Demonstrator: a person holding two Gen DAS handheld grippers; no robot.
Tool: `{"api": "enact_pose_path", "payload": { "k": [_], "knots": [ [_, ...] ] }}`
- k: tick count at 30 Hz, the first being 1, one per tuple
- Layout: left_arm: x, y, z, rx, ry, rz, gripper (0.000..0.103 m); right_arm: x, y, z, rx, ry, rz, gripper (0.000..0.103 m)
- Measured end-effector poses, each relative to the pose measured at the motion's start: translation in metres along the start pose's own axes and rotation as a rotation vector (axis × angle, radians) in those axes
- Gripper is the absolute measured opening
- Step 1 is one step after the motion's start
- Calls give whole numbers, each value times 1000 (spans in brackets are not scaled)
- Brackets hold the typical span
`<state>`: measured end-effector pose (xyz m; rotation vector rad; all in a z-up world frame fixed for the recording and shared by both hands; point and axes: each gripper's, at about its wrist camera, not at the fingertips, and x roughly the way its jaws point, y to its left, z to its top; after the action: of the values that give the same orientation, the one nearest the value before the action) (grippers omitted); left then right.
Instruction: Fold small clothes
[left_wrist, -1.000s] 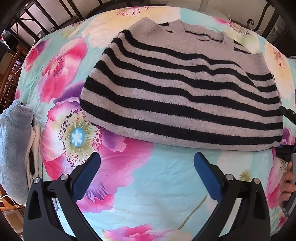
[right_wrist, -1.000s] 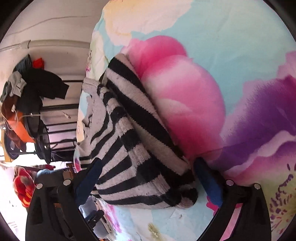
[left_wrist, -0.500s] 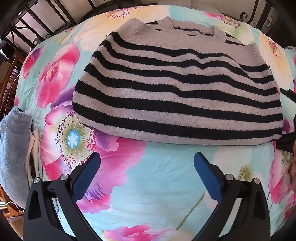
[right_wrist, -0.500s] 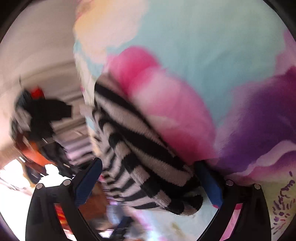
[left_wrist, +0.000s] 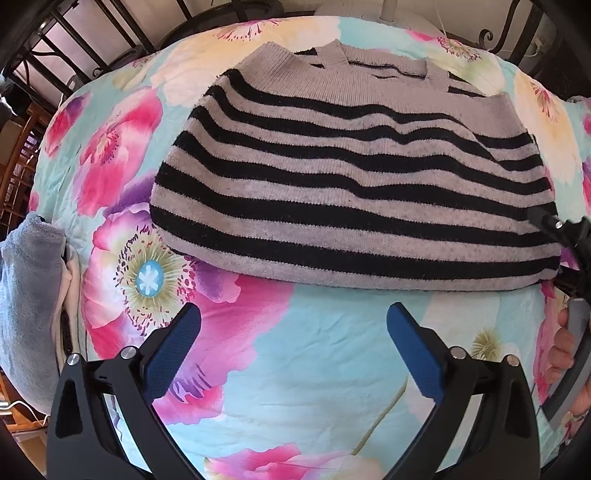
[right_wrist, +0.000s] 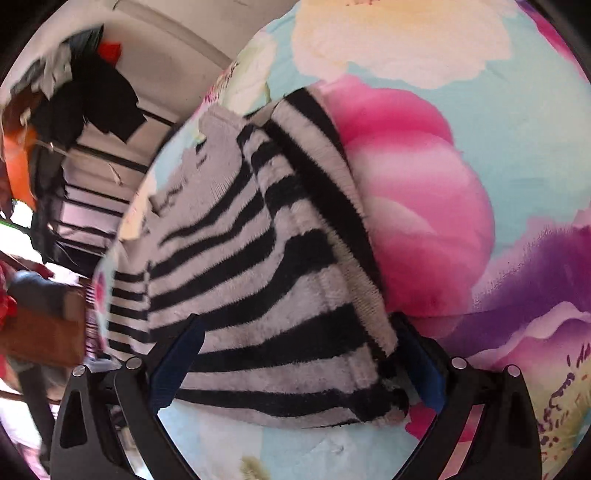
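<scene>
A grey sweater with black stripes (left_wrist: 351, 192) lies flat on the flowered bedspread (left_wrist: 295, 369), its collar at the far side. My left gripper (left_wrist: 291, 347) hovers open over bare bedspread just short of the sweater's near hem, with nothing between its blue pads. At the right edge of the left wrist view the right gripper (left_wrist: 569, 254) reaches the sweater's right corner, held by a hand (left_wrist: 561, 354). In the right wrist view my right gripper (right_wrist: 299, 354) stands open with the sweater's folded corner (right_wrist: 280, 295) lying between its fingers.
A folded grey and white pile (left_wrist: 29, 295) sits at the bed's left edge. A dark metal bed frame (left_wrist: 92, 44) runs along the far side. Dark and orange clothes (right_wrist: 74, 103) hang by the wall beyond the bed.
The left gripper drew back a little, so the sweater sits farther off. The right gripper swung and pushed further onto the sweater's corner, which now lies deeper between its fingers.
</scene>
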<state>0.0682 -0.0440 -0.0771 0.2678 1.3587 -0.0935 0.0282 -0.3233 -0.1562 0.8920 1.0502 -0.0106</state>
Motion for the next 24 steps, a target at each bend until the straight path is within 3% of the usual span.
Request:
{"api": "enact_pose_path", "payload": {
  "k": [2, 4, 9, 13, 15, 19, 24],
  "knots": [
    [1, 0, 0, -3, 5, -4, 98, -6, -9, 2, 38, -9, 15, 66],
    [2, -1, 0, -4, 7, -9, 98, -10, -17, -2, 71, -8, 13, 50],
    [3, -3, -1, 10, 7, -5, 98, -7, -26, 0, 106, 2, 50, 52],
    [4, -2, -2, 12, 11, -4, 98, -6, -44, 0, 192, -4, 136, 57],
    [3, -1, -2, 8, 11, -5, 98, -7, -44, -1, 201, -2, 123, 53],
    [5, 0, -1, 17, 0, 22, 98, -13, -26, -5, 127, -12, 34, 33],
    [14, 7, 16, -10, -21, 80, 98, -28, 2, -7, 77, -33, 27, 29]
  ]
}}
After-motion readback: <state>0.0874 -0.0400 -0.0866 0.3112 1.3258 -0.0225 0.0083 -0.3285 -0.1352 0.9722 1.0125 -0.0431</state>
